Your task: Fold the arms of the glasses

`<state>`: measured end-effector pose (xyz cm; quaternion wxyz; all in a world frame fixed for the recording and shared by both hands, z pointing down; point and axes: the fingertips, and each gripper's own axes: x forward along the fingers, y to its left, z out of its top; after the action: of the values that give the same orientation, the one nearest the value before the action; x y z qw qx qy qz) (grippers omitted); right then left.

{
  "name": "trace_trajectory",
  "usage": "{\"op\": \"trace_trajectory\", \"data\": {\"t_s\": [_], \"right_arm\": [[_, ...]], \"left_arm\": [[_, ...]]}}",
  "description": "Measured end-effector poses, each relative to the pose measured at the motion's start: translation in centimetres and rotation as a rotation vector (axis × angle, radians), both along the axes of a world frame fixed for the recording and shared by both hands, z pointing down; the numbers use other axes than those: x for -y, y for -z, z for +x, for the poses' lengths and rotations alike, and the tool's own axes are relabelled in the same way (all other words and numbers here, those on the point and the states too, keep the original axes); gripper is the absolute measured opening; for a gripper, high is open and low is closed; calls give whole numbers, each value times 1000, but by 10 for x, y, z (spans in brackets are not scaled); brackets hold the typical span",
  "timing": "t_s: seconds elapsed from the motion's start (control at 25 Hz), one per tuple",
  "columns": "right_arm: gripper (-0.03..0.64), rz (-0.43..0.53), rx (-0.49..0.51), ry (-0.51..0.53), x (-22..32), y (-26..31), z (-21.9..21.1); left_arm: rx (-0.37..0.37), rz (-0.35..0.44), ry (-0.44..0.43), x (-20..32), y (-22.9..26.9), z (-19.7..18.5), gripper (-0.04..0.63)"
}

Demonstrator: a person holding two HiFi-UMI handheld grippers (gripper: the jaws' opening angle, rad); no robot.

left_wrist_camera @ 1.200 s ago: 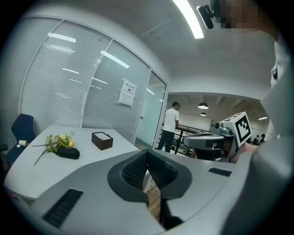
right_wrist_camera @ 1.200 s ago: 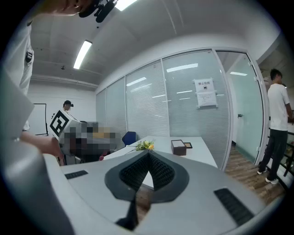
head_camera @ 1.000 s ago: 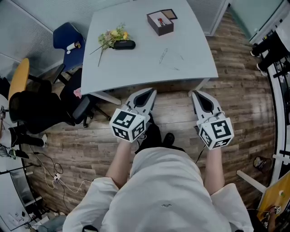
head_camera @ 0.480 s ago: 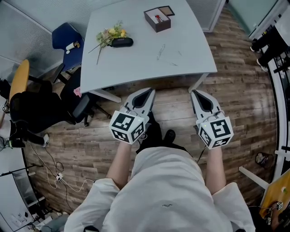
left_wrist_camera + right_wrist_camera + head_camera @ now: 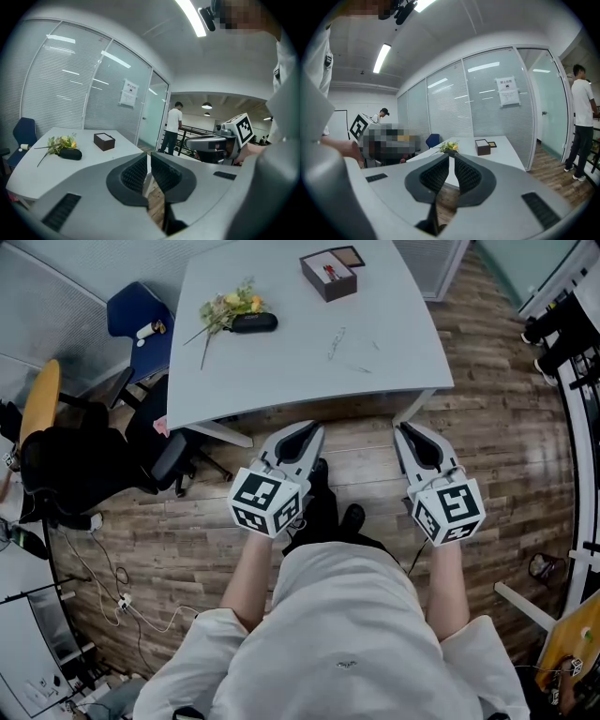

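Faint thin lines on the white table (image 5: 281, 381) look like the glasses (image 5: 337, 343); they are too small to make out. A black glasses case (image 5: 254, 322) lies beside a flower sprig (image 5: 225, 307), and a dark box (image 5: 328, 276) stands at the far edge. Both grippers hang before my body, short of the table's near edge. My left gripper (image 5: 314, 427) (image 5: 149, 154) is shut and empty. My right gripper (image 5: 403, 427) (image 5: 449, 157) has just been opening its jaws to a narrow gap, with nothing between them.
A blue chair (image 5: 131, 320), a yellow chair (image 5: 39, 404) and a black chair (image 5: 84, 470) stand left of the table. Cables (image 5: 112, 601) trail on the wooden floor. A person (image 5: 173, 126) stands far off by the glass walls.
The head view has shifted slightly, so the table sits a little higher in the picture. Both grippers keep their place in front of my body.
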<state>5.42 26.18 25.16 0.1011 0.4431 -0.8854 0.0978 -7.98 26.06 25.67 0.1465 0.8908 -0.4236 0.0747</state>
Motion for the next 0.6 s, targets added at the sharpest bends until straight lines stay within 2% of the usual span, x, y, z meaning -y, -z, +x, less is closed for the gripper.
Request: {"op": "trace_trajectory", "data": {"t_s": [0.2, 0.28, 0.6], "right_arm": [[76, -10, -2, -1, 19, 3, -7], [90, -14, -7, 0, 30, 3, -11], [153, -60, -45, 2, 73, -4, -24]], "left_arm": [[-4, -1, -4, 21, 2, -7, 28], [-3, -4, -6, 33, 2, -10, 68], [-9, -40, -31, 77, -9, -19, 113]]}}
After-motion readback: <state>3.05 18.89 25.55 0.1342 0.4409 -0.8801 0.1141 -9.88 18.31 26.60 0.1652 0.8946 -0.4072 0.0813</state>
